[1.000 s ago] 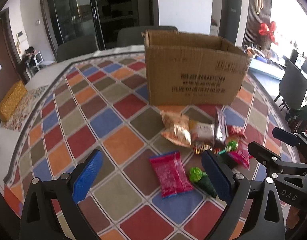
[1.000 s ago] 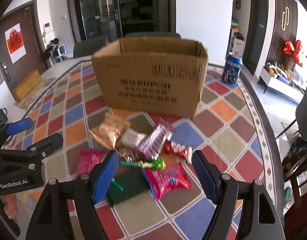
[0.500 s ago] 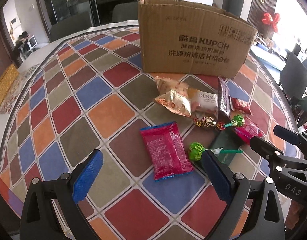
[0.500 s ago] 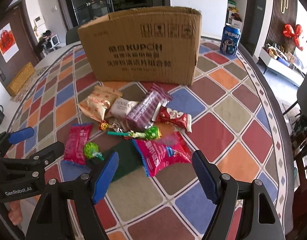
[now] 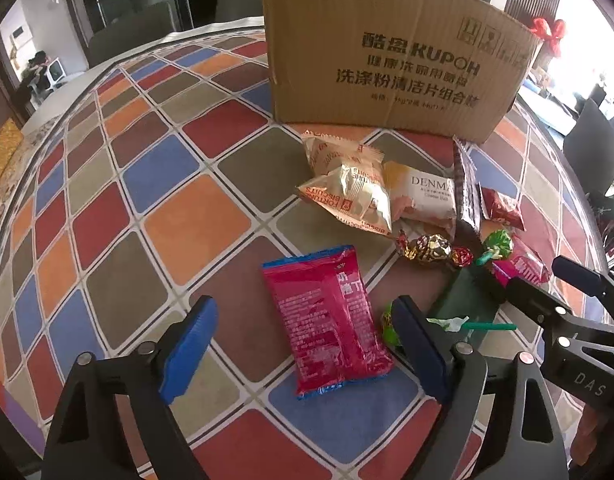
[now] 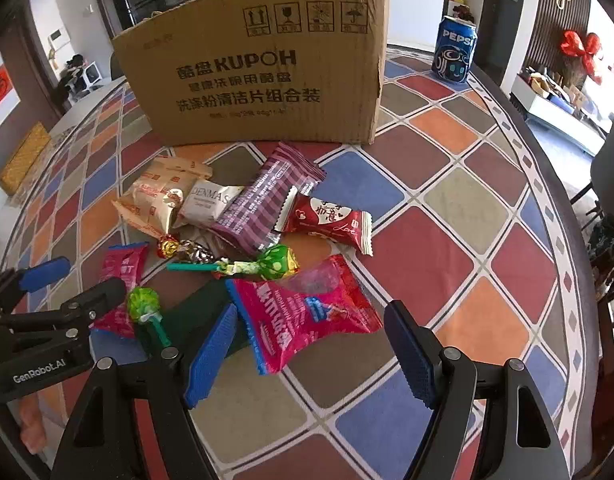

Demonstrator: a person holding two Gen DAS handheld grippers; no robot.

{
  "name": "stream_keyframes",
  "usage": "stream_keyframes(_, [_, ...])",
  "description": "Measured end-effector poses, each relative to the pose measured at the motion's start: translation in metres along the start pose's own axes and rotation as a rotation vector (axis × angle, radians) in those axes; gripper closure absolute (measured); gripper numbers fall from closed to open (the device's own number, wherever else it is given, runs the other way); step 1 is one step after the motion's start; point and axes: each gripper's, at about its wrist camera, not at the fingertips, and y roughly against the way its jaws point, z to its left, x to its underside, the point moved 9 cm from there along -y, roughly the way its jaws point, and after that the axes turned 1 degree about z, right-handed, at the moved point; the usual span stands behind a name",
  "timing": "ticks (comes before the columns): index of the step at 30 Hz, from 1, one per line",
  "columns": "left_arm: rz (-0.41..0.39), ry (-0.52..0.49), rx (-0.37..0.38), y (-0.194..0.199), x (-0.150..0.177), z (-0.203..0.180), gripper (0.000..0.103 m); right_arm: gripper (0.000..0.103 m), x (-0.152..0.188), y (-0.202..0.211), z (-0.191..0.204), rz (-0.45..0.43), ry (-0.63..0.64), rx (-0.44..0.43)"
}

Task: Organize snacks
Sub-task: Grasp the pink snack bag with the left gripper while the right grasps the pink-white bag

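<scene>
left gripper (image 5: pixel 305 354) closing in, nothing pinched, straddling red packet (image 5: pixel 329 320) | right gripper (image 6: pixel 309 350) hanging wide over pink packet (image 6: pixel 303 310) | tip: keep lollipop (image 5: pixel 387 322) out

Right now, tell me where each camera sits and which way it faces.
Left wrist: on the left gripper, tilted down over the red packet; its own fingers show, the right gripper at the edge.
Right wrist: on the right gripper, tilted down over the pink packet; its own fingers show, the left gripper at the edge.
Shared: cardboard box, snack pile, checked tablecloth.
</scene>
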Motion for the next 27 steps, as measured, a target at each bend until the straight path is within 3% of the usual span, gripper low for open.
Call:
stream_keyframes(10, [0.015,0.003,-0.002,-0.008,-0.008,0.000,0.019,0.027,-0.003,-0.016,-0.004,0.027,-0.014,-0.005])
stream_keyframes(14, [0.048,-0.002,-0.008,-0.016,-0.008,-0.001,0.035,0.027,-0.003,-0.024,-0.008,0.046,-0.038,-0.013])
stream_keyframes(21, [0.080,-0.001,-0.003,-0.022,-0.006,-0.004,0.048,0.027,-0.005,-0.025,-0.008,0.037,-0.047,-0.011])
stream_keyframes(27, [0.072,-0.011,0.000,-0.022,-0.007,-0.006,0.057,0.043,-0.005,-0.021,-0.008,0.023,-0.035,0.003])
